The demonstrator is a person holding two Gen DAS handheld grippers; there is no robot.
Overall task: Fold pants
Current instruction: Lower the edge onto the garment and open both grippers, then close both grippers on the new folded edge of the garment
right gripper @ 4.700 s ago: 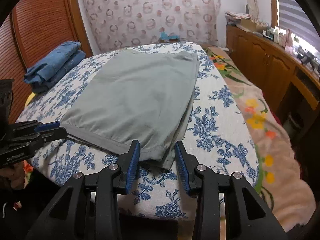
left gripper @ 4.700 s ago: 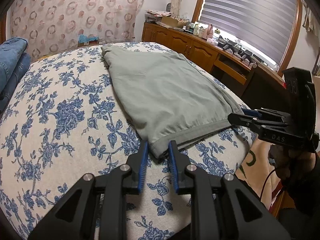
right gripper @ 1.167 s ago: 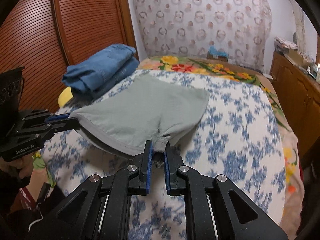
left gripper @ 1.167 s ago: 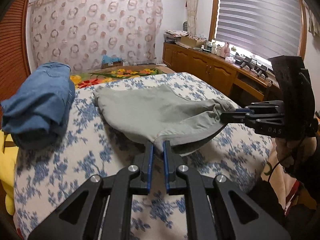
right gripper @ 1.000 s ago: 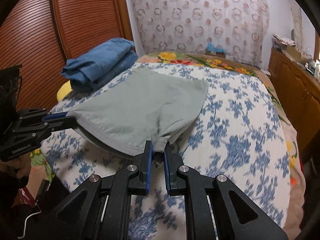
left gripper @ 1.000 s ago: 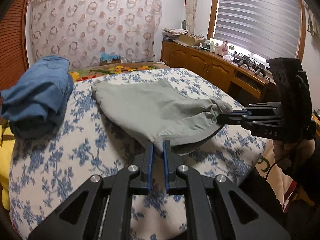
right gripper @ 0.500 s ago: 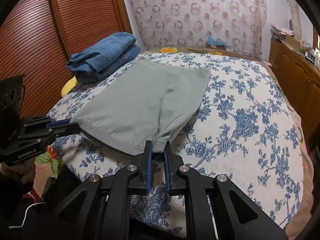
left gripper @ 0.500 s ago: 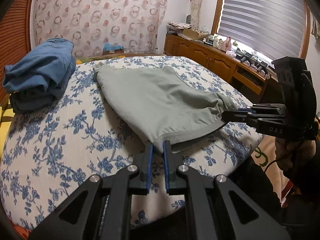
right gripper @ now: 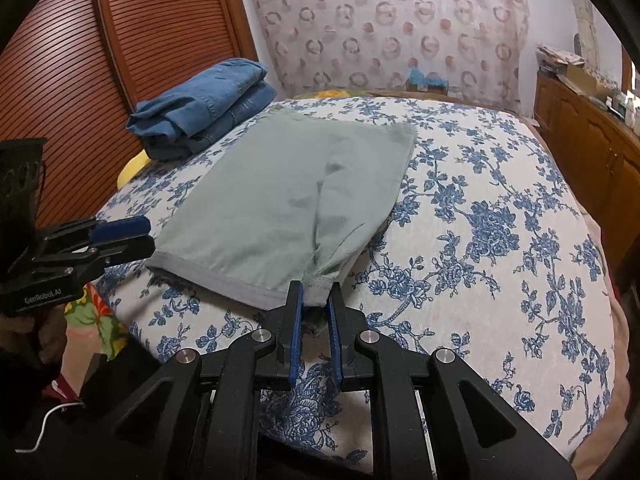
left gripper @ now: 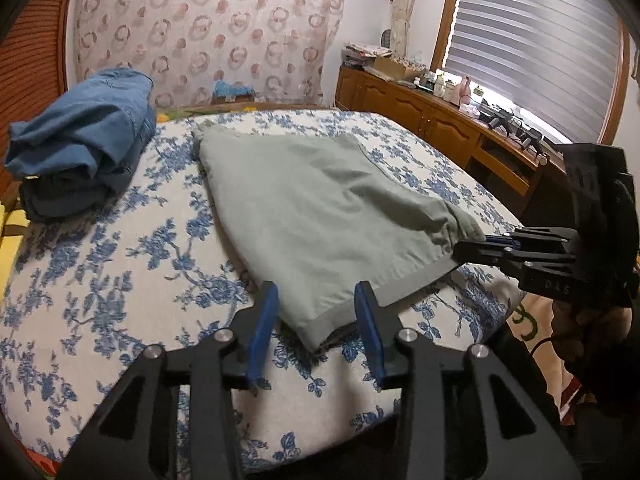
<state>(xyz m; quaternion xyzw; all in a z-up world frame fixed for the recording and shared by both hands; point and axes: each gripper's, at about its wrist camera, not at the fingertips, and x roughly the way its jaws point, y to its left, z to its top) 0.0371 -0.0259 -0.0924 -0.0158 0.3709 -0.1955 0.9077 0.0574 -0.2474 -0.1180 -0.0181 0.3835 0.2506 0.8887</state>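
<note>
— Any lettering on the tools? What could you read?

— The left gripper (right gripper: 120, 240) had "GenRobot.AI" in white on its black body. The right gripper (left gripper: 472, 246) showed something like "DAS", too small to be sure of.

— And the pants?

— The grey-green pants (right gripper: 288, 200) lay flat on the bedspread (right gripper: 500, 240), the one with blue flowers, their long axis running from the near edge of the bed toward the circle-patterned curtain (right gripper: 392, 36). The hemmed end faced the person; the far end pointed at the curtain.

— Were the claws holding on?

— The left one was spread wide, the near corner of the hem lying loose between its blue pads (left gripper: 262, 328). The right one had its pads nearly together, with the other hem corner bunched between them; that corner was drawn into a small peak.

— Anything else around?

— A stack of folded jeans (right gripper: 204, 100) sat beside the pants, toward the louvred wooden doors (right gripper: 120, 60), apart from them. Wooden cabinets (left gripper: 420, 116) ran under the window blind (left gripper: 532, 48), with small clutter on top. Nothing lay on the pants themselves.
</note>
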